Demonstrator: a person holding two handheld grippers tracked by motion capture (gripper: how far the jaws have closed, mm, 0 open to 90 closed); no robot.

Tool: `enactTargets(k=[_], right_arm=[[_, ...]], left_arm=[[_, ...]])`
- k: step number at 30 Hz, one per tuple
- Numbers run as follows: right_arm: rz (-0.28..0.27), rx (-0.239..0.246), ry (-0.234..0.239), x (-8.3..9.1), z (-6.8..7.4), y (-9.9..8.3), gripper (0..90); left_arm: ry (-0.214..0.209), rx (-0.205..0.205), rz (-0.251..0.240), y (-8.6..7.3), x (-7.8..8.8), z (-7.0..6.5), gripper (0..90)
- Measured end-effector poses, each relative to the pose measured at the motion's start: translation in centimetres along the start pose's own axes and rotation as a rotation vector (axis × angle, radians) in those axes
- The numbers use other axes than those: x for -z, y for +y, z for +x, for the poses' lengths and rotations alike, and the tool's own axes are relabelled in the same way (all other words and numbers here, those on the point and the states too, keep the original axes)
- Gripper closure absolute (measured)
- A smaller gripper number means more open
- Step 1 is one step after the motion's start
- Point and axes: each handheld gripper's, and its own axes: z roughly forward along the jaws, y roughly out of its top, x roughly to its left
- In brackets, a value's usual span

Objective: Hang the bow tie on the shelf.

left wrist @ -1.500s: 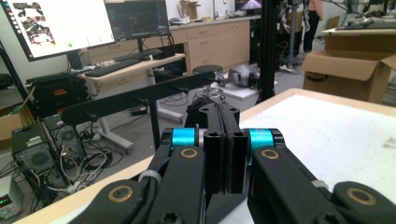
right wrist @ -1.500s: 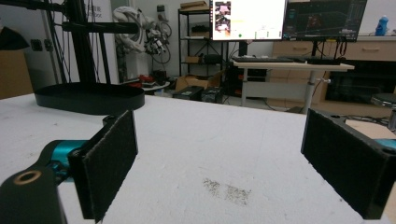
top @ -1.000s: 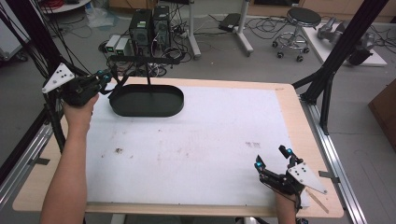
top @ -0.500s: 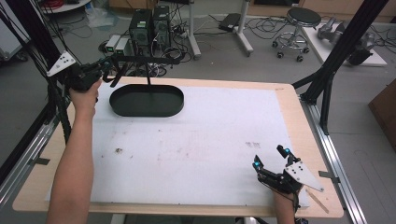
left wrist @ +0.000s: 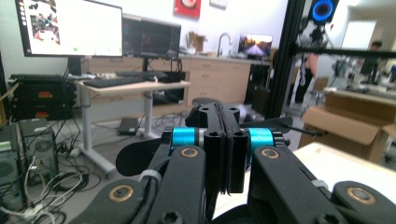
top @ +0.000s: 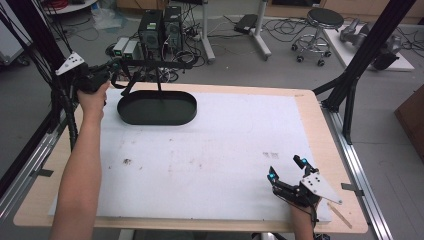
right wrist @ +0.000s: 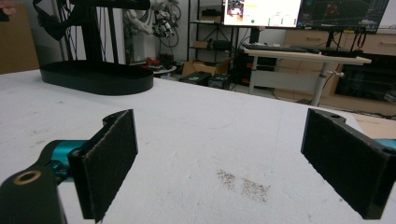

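A black stand rests at the table's far left: an oval tray base (top: 156, 109), a thin upright pole (top: 160, 85) and a crossbar (top: 160, 63) on top. My left gripper (top: 114, 67) is held up in the air at the crossbar's left end, level with it. In the left gripper view its jaws (left wrist: 224, 140) are pressed together with nothing visible between them, and the black bar (left wrist: 280, 123) lies just beyond. My right gripper (top: 285, 168) rests low on the mat near the front right corner, open. Its pads (right wrist: 112, 158) stand wide apart with only bare mat between them. The base (right wrist: 95, 77) shows far off.
A white mat (top: 225, 150) covers most of the wooden table (top: 320, 130). Black frame posts rise at the left (top: 60, 100) and right (top: 350, 95) edges. Computer towers (top: 160, 25) and cables sit on the floor behind. A dark smudge (right wrist: 243, 184) marks the mat.
My left gripper has lifted from beside the tray base's left end up and back to the level of the crossbar. The right gripper has stayed put.
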Motion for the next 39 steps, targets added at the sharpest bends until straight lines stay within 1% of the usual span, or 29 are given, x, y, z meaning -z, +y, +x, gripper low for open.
enactTargets(k=[1, 3, 4, 6, 9, 11, 13, 15, 16, 17, 18, 19, 20, 21, 22, 23, 24, 25, 26, 27, 28, 29, 30, 32, 33, 34, 35, 36, 39], right_arm=[[0.004, 0.002, 0.001, 0.0, 0.1, 0.0, 9.9], [0.005, 0.003, 0.000, -0.1, 0.1, -0.1, 9.9], [0.008, 0.005, -0.002, -0.1, 0.1, -0.1, 9.8], [0.008, 0.005, -0.003, -0.1, 0.1, -0.1, 9.9], [0.002, 0.011, -0.003, 0.0, 0.1, -0.1, 9.9], [0.003, 0.008, -0.003, 0.0, 0.1, -0.1, 9.8], [0.004, 0.005, -0.007, 0.0, 0.1, -0.1, 9.8], [0.001, 0.009, -0.005, -0.1, 0.0, -0.1, 9.9], [0.005, 0.006, -0.004, 0.0, 0.1, -0.2, 9.9], [0.005, 0.007, -0.003, -0.1, 0.1, -0.2, 9.9], [0.005, 0.007, -0.003, -0.1, 0.1, -0.2, 9.9], [0.006, 0.008, -0.004, -0.1, 0.1, -0.2, 9.9], [0.004, 0.007, -0.002, -0.1, 0.1, -0.2, 9.9], [0.004, 0.007, -0.002, -0.1, 0.1, -0.2, 9.9], [0.004, 0.005, -0.002, -0.1, 0.1, -0.2, 9.9], [0.004, 0.002, -0.001, -0.1, 0.1, -0.2, 9.9], [0.006, 0.000, -0.002, -0.1, 0.1, -0.2, 9.9], [0.007, -0.002, -0.003, -0.1, 0.1, -0.2, 9.9], [0.007, -0.002, -0.003, -0.1, 0.1, -0.2, 9.9], [0.006, -0.004, -0.003, 0.0, 0.1, -0.2, 9.9], [0.003, -0.003, -0.009, 0.0, 0.1, -0.3, 9.9], [0.002, -0.008, -0.011, 0.0, 0.0, -0.3, 9.9], [0.002, -0.008, -0.011, 0.0, 0.0, -0.3, 9.9], [-0.009, -0.012, -0.018, 0.1, 0.0, -0.3, 9.9], [-0.009, -0.012, -0.018, 0.1, 0.0, -0.3, 9.9], [-0.012, -0.018, -0.021, 0.2, 0.0, -0.3, 9.9], [-0.016, -0.018, -0.023, 0.2, -0.1, -0.3, 9.9], [-0.016, -0.018, -0.023, 0.2, -0.1, -0.3, 9.9], [-0.025, -0.026, -0.028, 0.3, -0.2, -0.2, 9.9]], left_arm=[[-0.003, -0.021, 0.020, 0.2, -0.5, -0.2, 88.6], [-0.004, -0.022, 0.022, 0.2, -0.7, -0.2, 88.6], [-0.010, -0.019, 0.016, 0.3, -0.8, -0.2, 88.6], [-0.001, -0.016, 0.011, 0.3, -0.9, 0.0, 88.6], [0.031, -0.018, 0.017, 0.2, -0.9, 0.4, 88.5], [0.054, -0.017, 0.026, 0.2, -0.8, 0.9, 88.4], [0.074, -0.016, 0.025, 0.2, -0.5, 1.3, 88.3], [0.081, -0.007, 0.018, 0.2, -0.2, 1.6, 88.2], [0.087, -0.011, 0.020, 0.2, 0.0, 1.7, 87.7], [0.106, -0.014, 0.018, 0.1, 0.3, 1.8, 86.6], [0.106, -0.014, 0.018, 0.1, 0.3, 1.8, 84.5], [0.111, -0.012, 0.019, 0.1, 0.5, 2.0, 84.5], [0.126, -0.002, 0.008, 0.0, 0.7, 2.0, 71.3], [0.150, 0.007, 0.005, 0.0, 0.9, 2.1, 71.3], [0.166, 0.017, 0.002, 0.0, 1.2, 2.1, 63.0], [0.179, 0.025, -0.006, 0.0, 1.4, 2.1, 51.9], [0.209, 0.023, -0.011, 0.0, 1.9, 2.1, 47.3], [0.209, 0.023, -0.011, 0.0, 1.9, 2.1, 42.7], [0.225, 0.024, -0.013, 0.0, 2.2, 2.1, 42.7], [0.233, 0.030, -0.018, 0.0, 2.5, 2.1, 38.9], [0.246, 0.041, -0.018, 0.0, 3.1, 2.0, 33.3], [0.246, 0.041, -0.018, 0.0, 3.1, 2.0, 30.9], [0.253, 0.040, -0.017, 0.0, 3.5, 1.9, 30.9], [0.266, 0.027, -0.011, 0.2, 4.3, 1.5, 25.1], [0.267, 0.019, -0.014, 0.3, 4.7, 1.2, 25.1], [0.272, 0.011, -0.014, 0.4, 5.1, 0.9, 23.1], [0.281, -0.004, -0.016, 0.6, 6.0, 0.2, 20.7], [0.281, -0.004, -0.016, 0.6, 6.0, 0.2, 19.6], [0.290, -0.032, -0.021, 0.9, 7.3, -1.1, 19.1]])
